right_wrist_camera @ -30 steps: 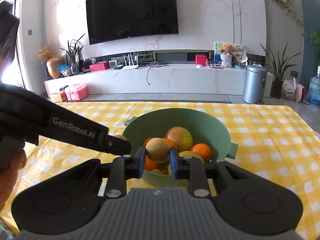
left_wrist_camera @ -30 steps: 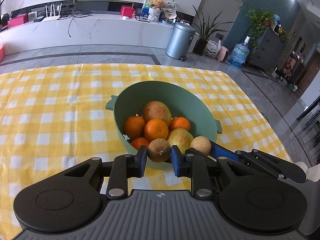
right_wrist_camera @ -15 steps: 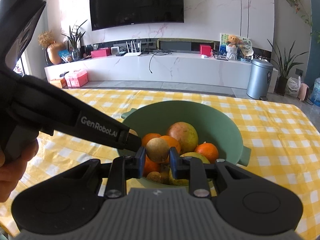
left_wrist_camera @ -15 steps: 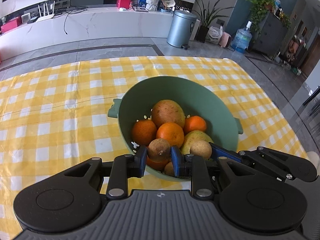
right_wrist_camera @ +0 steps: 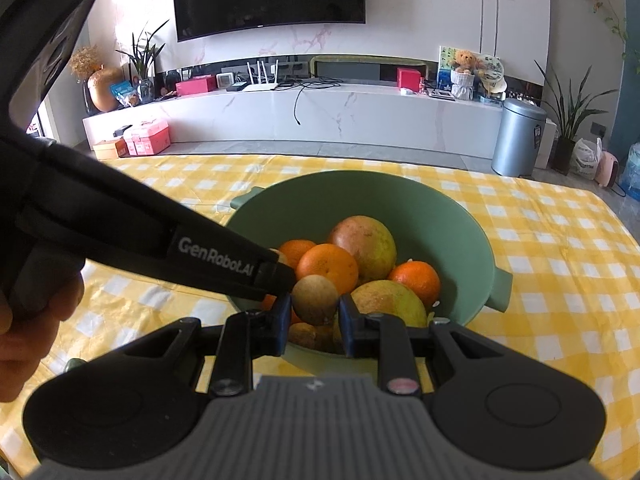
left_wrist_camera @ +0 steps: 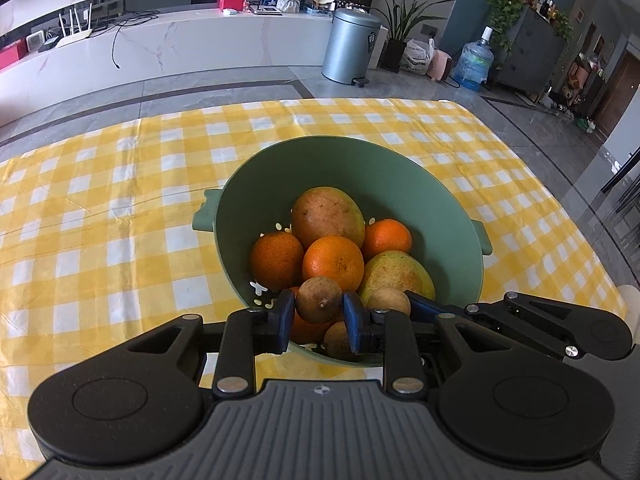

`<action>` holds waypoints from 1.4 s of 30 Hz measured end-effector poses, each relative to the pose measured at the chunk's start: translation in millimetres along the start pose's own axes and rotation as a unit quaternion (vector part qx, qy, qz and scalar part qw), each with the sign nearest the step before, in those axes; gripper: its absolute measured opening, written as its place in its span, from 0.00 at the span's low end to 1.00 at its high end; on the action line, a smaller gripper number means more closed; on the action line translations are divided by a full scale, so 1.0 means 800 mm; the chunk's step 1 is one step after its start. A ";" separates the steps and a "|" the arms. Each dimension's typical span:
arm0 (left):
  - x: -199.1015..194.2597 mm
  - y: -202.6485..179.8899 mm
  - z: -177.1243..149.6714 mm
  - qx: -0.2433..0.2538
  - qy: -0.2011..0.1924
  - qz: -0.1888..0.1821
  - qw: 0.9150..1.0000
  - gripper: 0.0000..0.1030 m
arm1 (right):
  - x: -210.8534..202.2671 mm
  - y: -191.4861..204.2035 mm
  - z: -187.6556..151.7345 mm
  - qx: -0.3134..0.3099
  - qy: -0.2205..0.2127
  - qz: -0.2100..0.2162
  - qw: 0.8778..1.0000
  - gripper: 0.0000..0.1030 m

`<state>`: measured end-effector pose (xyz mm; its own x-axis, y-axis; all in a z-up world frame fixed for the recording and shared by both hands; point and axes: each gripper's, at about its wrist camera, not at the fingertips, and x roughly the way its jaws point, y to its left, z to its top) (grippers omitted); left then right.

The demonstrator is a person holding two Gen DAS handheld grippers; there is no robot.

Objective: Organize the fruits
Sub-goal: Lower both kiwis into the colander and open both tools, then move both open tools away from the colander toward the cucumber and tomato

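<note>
A green colander bowl (left_wrist_camera: 400,172) (right_wrist_camera: 460,216) stands on the yellow checked tablecloth and holds oranges (left_wrist_camera: 332,258), mangoes (left_wrist_camera: 326,216) and small brown fruits. My left gripper (left_wrist_camera: 319,318) is shut on a small brown round fruit (left_wrist_camera: 319,300) just over the bowl's near rim. My right gripper (right_wrist_camera: 314,318) is shut on another small brown round fruit (right_wrist_camera: 314,294), also over the near rim. The right gripper's fruit (left_wrist_camera: 388,301) shows beside the left one. The left gripper's arm (right_wrist_camera: 160,240) crosses the right wrist view.
The yellow checked tablecloth (left_wrist_camera: 100,220) covers the table around the bowl. The table's right edge (left_wrist_camera: 568,216) drops to a grey floor. A white TV bench (right_wrist_camera: 320,116) and a metal bin (right_wrist_camera: 518,136) stand beyond the table.
Both grippers have moved forward and down over the bowl's near rim, each still holding its brown fruit. The bowl and fruit look larger and closer.
</note>
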<state>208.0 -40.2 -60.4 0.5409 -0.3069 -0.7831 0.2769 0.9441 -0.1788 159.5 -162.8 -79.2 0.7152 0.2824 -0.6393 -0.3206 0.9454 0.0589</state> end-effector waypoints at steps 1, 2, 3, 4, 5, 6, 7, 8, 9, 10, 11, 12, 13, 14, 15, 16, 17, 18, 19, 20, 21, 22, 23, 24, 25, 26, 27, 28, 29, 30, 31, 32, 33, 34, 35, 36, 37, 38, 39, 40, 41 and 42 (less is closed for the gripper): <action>0.000 0.000 0.000 0.001 0.000 0.001 1.000 0.30 | 0.000 -0.001 0.000 0.002 0.001 0.000 1.000 0.21; 0.001 -0.001 0.000 0.002 -0.001 0.003 1.000 0.33 | 0.001 -0.001 0.001 0.003 0.002 0.000 1.000 0.21; 0.000 -0.001 0.000 0.003 -0.003 0.003 1.000 0.38 | 0.001 -0.002 0.001 0.005 0.004 0.000 1.000 0.21; -0.001 0.000 0.000 0.001 -0.006 0.004 1.000 0.40 | 0.001 -0.003 0.001 0.007 0.004 -0.001 1.000 0.21; -0.002 0.000 0.000 -0.001 -0.009 0.006 1.000 0.44 | 0.001 -0.004 0.002 0.009 0.004 -0.001 1.000 0.22; -0.005 0.000 -0.001 -0.004 -0.013 0.006 1.000 0.49 | 0.001 -0.004 0.002 0.010 0.004 -0.001 1.000 0.23; -0.008 0.001 0.000 -0.008 -0.016 0.003 1.000 0.52 | 0.001 -0.005 0.002 0.010 0.005 -0.002 1.000 0.28; -0.011 0.001 0.000 -0.013 -0.020 0.000 1.000 0.56 | -0.001 -0.005 0.003 0.011 0.003 -0.003 1.000 0.36; -0.015 0.001 0.001 -0.017 -0.024 -0.002 1.000 0.56 | -0.003 -0.005 0.003 0.011 0.000 -0.005 1.000 0.38; -0.020 0.001 0.001 -0.019 -0.029 -0.002 0.999 0.56 | -0.005 -0.004 0.004 0.008 -0.004 -0.008 1.000 0.39; -0.024 -0.001 0.001 -0.019 -0.034 -0.001 0.999 0.56 | -0.007 -0.004 0.005 0.005 -0.007 -0.011 1.000 0.41; -0.030 -0.002 0.001 -0.018 -0.038 0.000 0.999 0.56 | -0.010 -0.004 0.006 0.002 -0.010 -0.013 1.000 0.41; -0.036 -0.004 0.001 -0.018 -0.042 0.004 0.999 0.56 | -0.013 -0.004 0.007 0.001 -0.013 -0.015 1.000 0.42; -0.043 -0.006 0.000 -0.017 -0.048 0.008 0.999 0.56 | -0.016 -0.004 0.008 0.001 -0.016 -0.016 1.000 0.43; -0.050 -0.007 -0.002 -0.017 -0.055 0.011 0.998 0.56 | -0.020 -0.005 0.009 0.002 -0.019 -0.017 1.000 0.44; -0.058 -0.009 -0.003 -0.016 -0.060 0.014 0.998 0.56 | -0.023 -0.005 0.009 0.003 -0.024 -0.019 1.000 0.48; -0.065 -0.011 -0.005 -0.015 -0.065 0.017 0.998 0.57 | -0.028 -0.005 0.010 0.003 -0.029 -0.021 0.999 0.49; -0.071 -0.013 -0.007 -0.014 -0.068 0.022 0.997 0.58 | -0.032 -0.005 0.009 0.003 -0.033 -0.023 0.999 0.49; -0.077 -0.015 -0.009 -0.013 -0.071 0.027 0.997 0.58 | -0.037 -0.004 0.009 0.002 -0.037 -0.025 0.999 0.50; -0.082 -0.017 -0.011 -0.012 -0.072 0.032 0.997 0.58 | -0.041 -0.002 0.008 -0.001 -0.041 -0.028 0.999 0.52; -0.088 -0.018 -0.013 -0.012 -0.074 0.037 0.997 0.58 | -0.046 -0.001 0.006 -0.006 -0.046 -0.030 0.998 0.53; -0.094 -0.018 -0.016 -0.013 -0.075 0.042 0.996 0.58 | -0.052 0.002 0.004 -0.011 -0.051 -0.033 0.998 0.55; -0.099 -0.020 -0.019 -0.014 -0.074 0.045 0.996 0.59 | -0.058 0.004 0.002 -0.016 -0.055 -0.035 0.998 0.57; -0.103 -0.020 -0.021 -0.016 -0.071 0.047 0.996 0.59 | -0.064 0.007 0.000 -0.020 -0.059 -0.036 0.997 0.59; -0.108 -0.019 -0.024 -0.018 -0.068 0.048 0.996 0.59 | -0.070 0.009 -0.003 -0.024 -0.063 -0.036 0.997 0.60; -0.113 -0.019 -0.028 -0.021 -0.066 0.050 0.996 0.59 | -0.075 0.011 -0.005 -0.026 -0.066 -0.035 0.997 0.60; -0.117 -0.018 -0.032 -0.022 -0.064 0.051 0.996 0.59 | -0.080 0.012 -0.006 -0.027 -0.067 -0.033 0.997 0.60; -0.121 -0.017 -0.036 -0.024 -0.062 0.053 0.996 0.59 | -0.085 0.013 -0.008 -0.027 -0.068 -0.031 0.997 0.60; -0.125 -0.016 -0.040 -0.026 -0.059 0.056 0.996 0.59 | -0.089 0.015 -0.009 -0.027 -0.069 -0.029 0.997 0.61; -0.129 -0.015 -0.045 -0.029 -0.055 0.059 0.996 0.60 | -0.093 0.016 -0.011 -0.026 -0.070 -0.027 0.997 0.61; -0.132 -0.014 -0.048 -0.031 -0.049 0.060 0.996 0.60 | -0.097 0.017 -0.013 -0.026 -0.071 -0.025 0.997 0.61; -0.134 -0.013 -0.052 -0.033 -0.042 0.062 0.997 0.61 | -0.101 0.018 -0.016 -0.025 -0.070 -0.023 0.997 0.61; -0.137 -0.012 -0.055 -0.035 -0.035 0.064 0.997 0.62 | -0.104 0.020 -0.019 -0.023 -0.069 -0.021 0.997 0.61; -0.139 -0.011 -0.059 -0.036 -0.029 0.066 0.997 0.63 | -0.107 0.021 -0.022 -0.021 -0.067 -0.018 0.997 0.61; -0.142 -0.009 -0.063 -0.037 -0.024 0.067 0.997 0.63 | -0.109 0.023 -0.025 -0.019 -0.065 -0.015 0.998 0.61; -0.143 -0.008 -0.068 -0.039 -0.019 0.067 0.997 0.64 | -0.111 0.025 -0.029 -0.019 -0.063 -0.013 0.998 0.61; -0.145 -0.006 -0.072 -0.043 -0.014 0.067 0.997 0.64 | -0.114 0.028 -0.033 -0.020 -0.061 -0.011 0.998 0.61; -0.147 -0.003 -0.077 -0.048 -0.011 0.068 0.996 0.64 | -0.116 0.030 -0.037 -0.021 -0.058 -0.009 0.998 0.61; -0.149 -0.001 -0.082 -0.054 -0.009 0.070 0.996 0.64 | -0.118 0.032 -0.040 -0.021 -0.055 -0.006 0.998 0.61; -0.150 0.001 -0.088 -0.059 -0.005 0.071 0.996 0.64 | -0.120 0.035 -0.044 -0.021 -0.052 -0.003 0.998 0.61; -0.151 0.004 -0.092 -0.064 -0.001 0.073 0.995 0.64 | -0.122 0.037 -0.048 -0.021 -0.049 0.000 0.999 0.62; -0.153 0.006 -0.098 -0.070 0.002 0.074 0.995 0.64 | -0.124 0.038 -0.051 -0.021 -0.045 0.003 0.999 0.62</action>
<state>80.9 11.5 -12.4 0.5646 -0.1632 -0.8091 0.0807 0.9865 -0.1427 53.6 -168.3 -45.3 0.7652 0.3033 -0.5678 -0.3490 0.9366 0.0299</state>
